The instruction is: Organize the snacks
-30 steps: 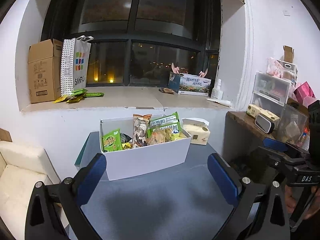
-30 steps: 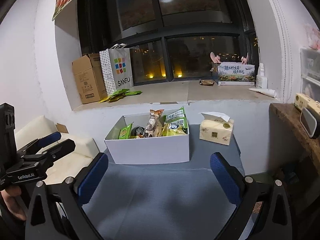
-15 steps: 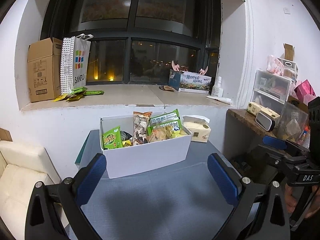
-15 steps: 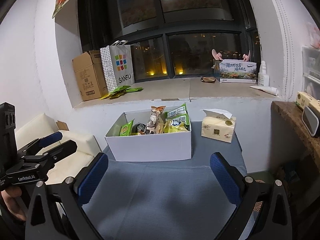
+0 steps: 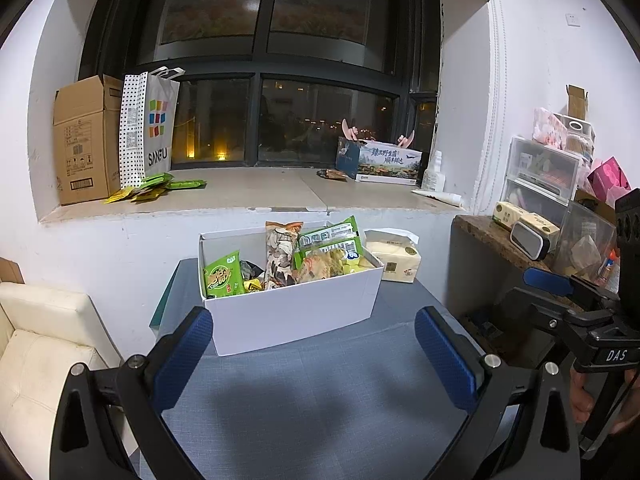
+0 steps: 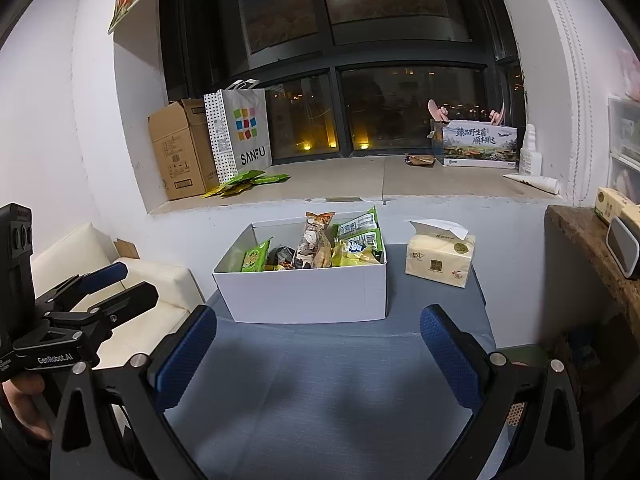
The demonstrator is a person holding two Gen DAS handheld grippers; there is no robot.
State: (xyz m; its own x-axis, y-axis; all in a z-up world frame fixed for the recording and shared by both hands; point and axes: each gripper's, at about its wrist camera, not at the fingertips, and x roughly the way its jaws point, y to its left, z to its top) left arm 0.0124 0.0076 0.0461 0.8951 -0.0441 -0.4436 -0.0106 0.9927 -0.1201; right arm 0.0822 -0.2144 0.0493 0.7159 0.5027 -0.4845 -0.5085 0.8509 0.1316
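A grey-blue table (image 5: pixel 320 400) with a fine woven, cloth-like surface fills the lower middle of both views, pushed against a white plastered wall under a dark window. Above it runs a smooth, pale stone sill (image 5: pixel 248 196).

On the sill's left end stands a brown corrugated carton (image 5: pixel 84 140), and just beside it a glossy paper bag (image 5: pixel 150 128) with a dotted side panel and coloured squares. Flat green sachets (image 5: pixel 156 186) lie loose at the bag's foot. A long printed cardboard box (image 5: pixel 384 162) sits at the sill's right end.

A rectangular white box (image 5: pixel 292 308) of smooth card, open at the top, stands on the table near the wall. Inside it the snacks (image 5: pixel 280 264) stand upright and crowded: a crinkly green packet (image 5: pixel 222 278) at the left, a tall brown-and-white pouch (image 5: pixel 280 256) in the middle, and green-and-white foil bags (image 5: pixel 332 240) at the right. Just right of the box lies a soft yellow tissue pack (image 5: pixel 394 262), a white sheet poking from its top.

The left gripper (image 5: pixel 316 364) hovers above the table short of the box, its black arms spread wide, the pebbled blue pads (image 5: pixel 182 356) holding nothing. The right gripper (image 6: pixel 320 360) hangs likewise before the box, spread wide and empty, with textured blue pads (image 6: pixel 448 360).
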